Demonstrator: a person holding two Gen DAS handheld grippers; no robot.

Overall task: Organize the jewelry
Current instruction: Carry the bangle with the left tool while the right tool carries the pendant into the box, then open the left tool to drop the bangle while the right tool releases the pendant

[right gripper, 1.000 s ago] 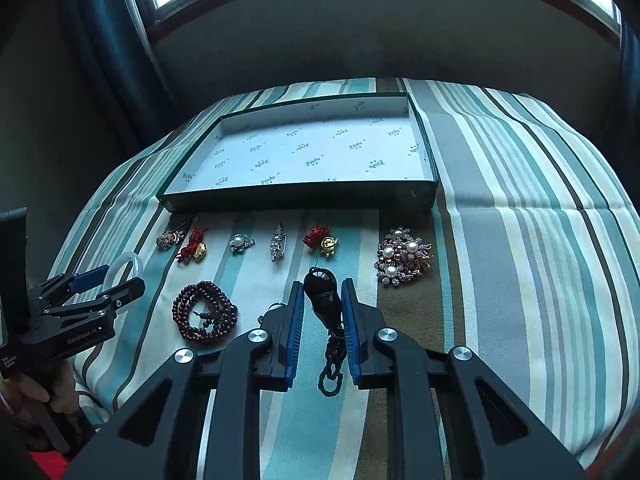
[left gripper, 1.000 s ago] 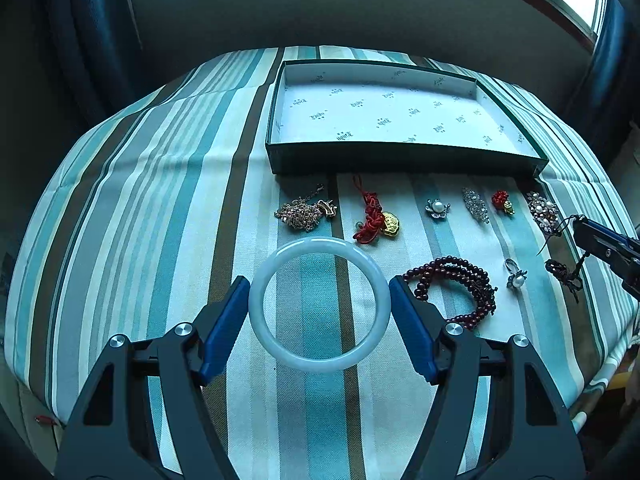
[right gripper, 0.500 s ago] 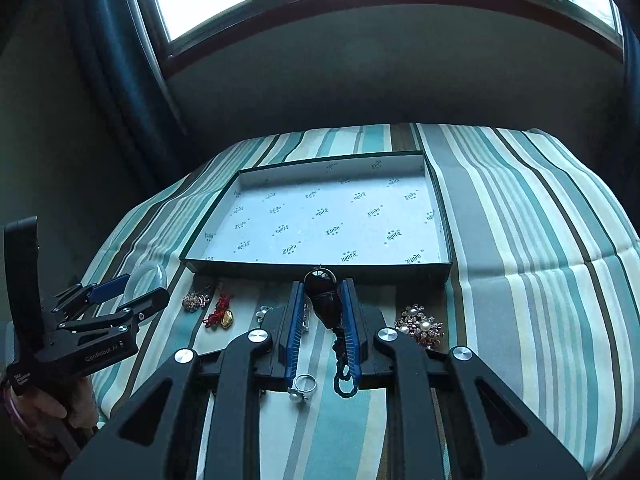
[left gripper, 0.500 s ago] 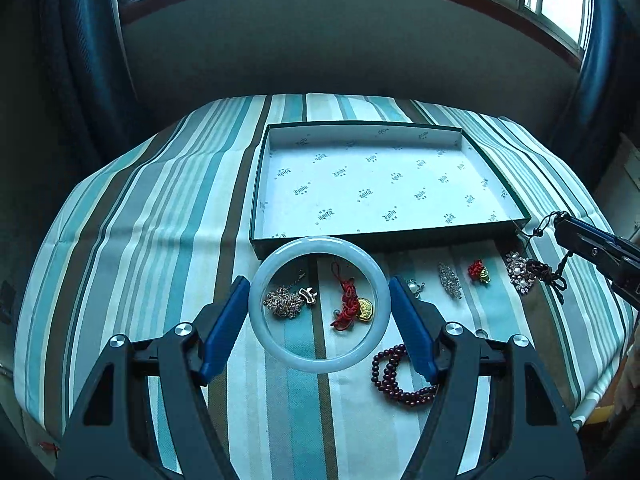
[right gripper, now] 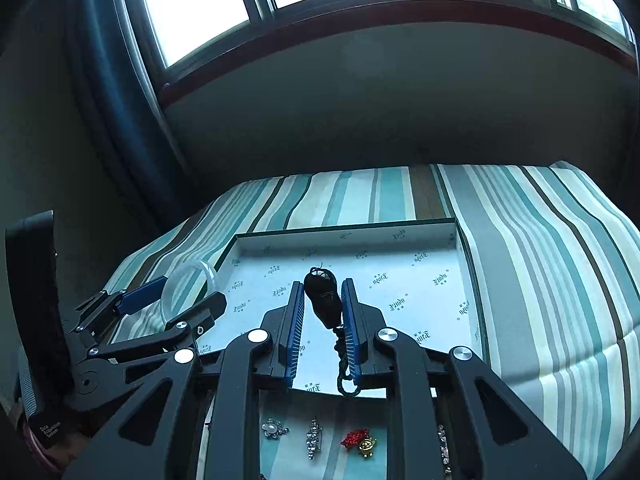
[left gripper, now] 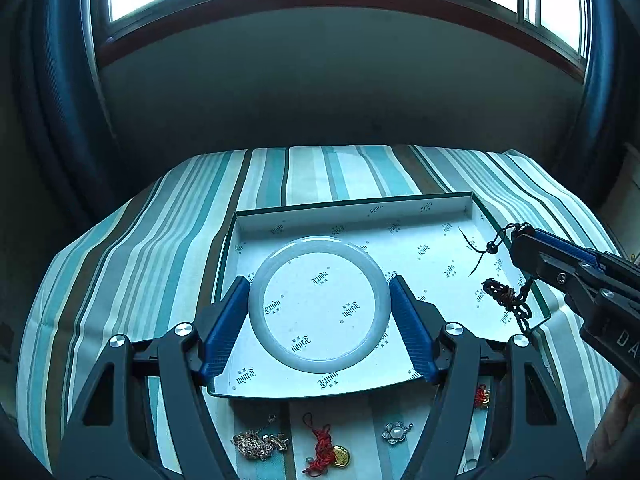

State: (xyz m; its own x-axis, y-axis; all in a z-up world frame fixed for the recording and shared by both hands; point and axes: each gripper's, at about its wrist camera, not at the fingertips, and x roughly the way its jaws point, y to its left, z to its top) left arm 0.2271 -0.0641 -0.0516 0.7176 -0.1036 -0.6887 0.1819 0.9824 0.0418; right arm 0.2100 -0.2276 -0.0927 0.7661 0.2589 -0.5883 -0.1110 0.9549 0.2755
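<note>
My left gripper (left gripper: 319, 307) is shut on a pale white jade bangle (left gripper: 260, 292) and holds it above the left half of the open green box (left gripper: 352, 208) lined with printed paper. My right gripper (right gripper: 322, 312) is shut on a dark pendant (right gripper: 324, 304) whose braided cord (right gripper: 343, 372) hangs down, above the box's near middle (right gripper: 400, 256). In the left wrist view the right gripper (left gripper: 516, 236) comes in from the right with the cord (left gripper: 508, 300) dangling over the box. In the right wrist view the left gripper (right gripper: 180, 294) holds the bangle (right gripper: 176, 284) at the box's left edge.
Jewelry lies on the striped cloth (left gripper: 120, 264) in front of the box: a rhinestone brooch (left gripper: 256, 444), a red knot charm with gold piece (left gripper: 328, 452), a pearl flower brooch (left gripper: 396, 432), a crystal bar pin (right gripper: 314, 438), a red-and-gold charm (right gripper: 362, 440). Wall and window lie behind.
Both grippers have risen and moved forward from above the loose jewelry to over the box, each still holding its piece. The cloth's jewelry row now lies beneath them.
</note>
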